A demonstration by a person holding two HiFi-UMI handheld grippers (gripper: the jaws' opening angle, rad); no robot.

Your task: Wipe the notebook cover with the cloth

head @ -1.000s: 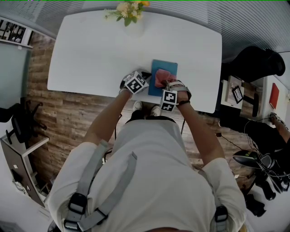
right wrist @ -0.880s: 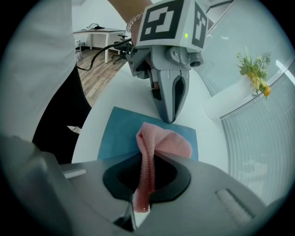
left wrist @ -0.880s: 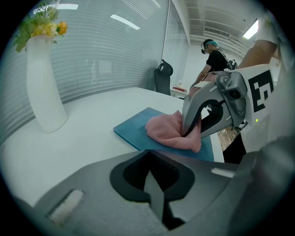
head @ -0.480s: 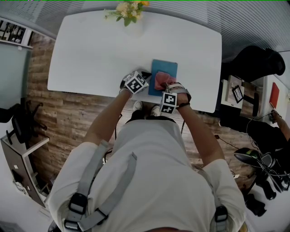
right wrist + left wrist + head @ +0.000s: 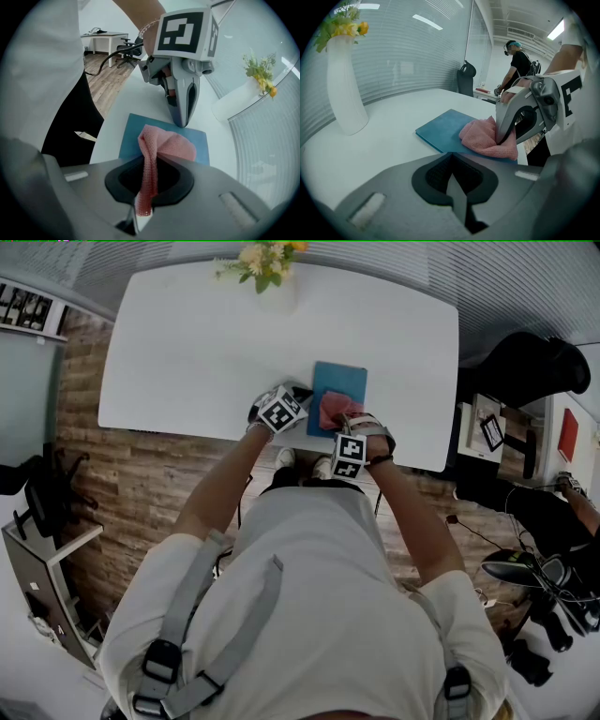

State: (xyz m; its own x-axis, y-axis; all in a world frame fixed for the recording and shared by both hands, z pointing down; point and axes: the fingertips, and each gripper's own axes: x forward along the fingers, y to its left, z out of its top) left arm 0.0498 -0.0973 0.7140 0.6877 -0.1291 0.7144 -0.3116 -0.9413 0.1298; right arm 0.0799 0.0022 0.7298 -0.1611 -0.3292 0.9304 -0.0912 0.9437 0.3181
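Teal flat rectangular notebook (image 5: 342,381) lies on white table (image 5: 187,352), near person's edge. Right gripper (image 5: 140,206) clenched on pink knit cloth (image 5: 164,143); cloth bunched on cover's near part, far part bare. Left gripper (image 5: 457,199) closed, empty, tip at notebook's side edge. Prob mid-wipe, far cover still to do. Tall white vase w/ yellow flowers (image 5: 344,89) stands beyond.
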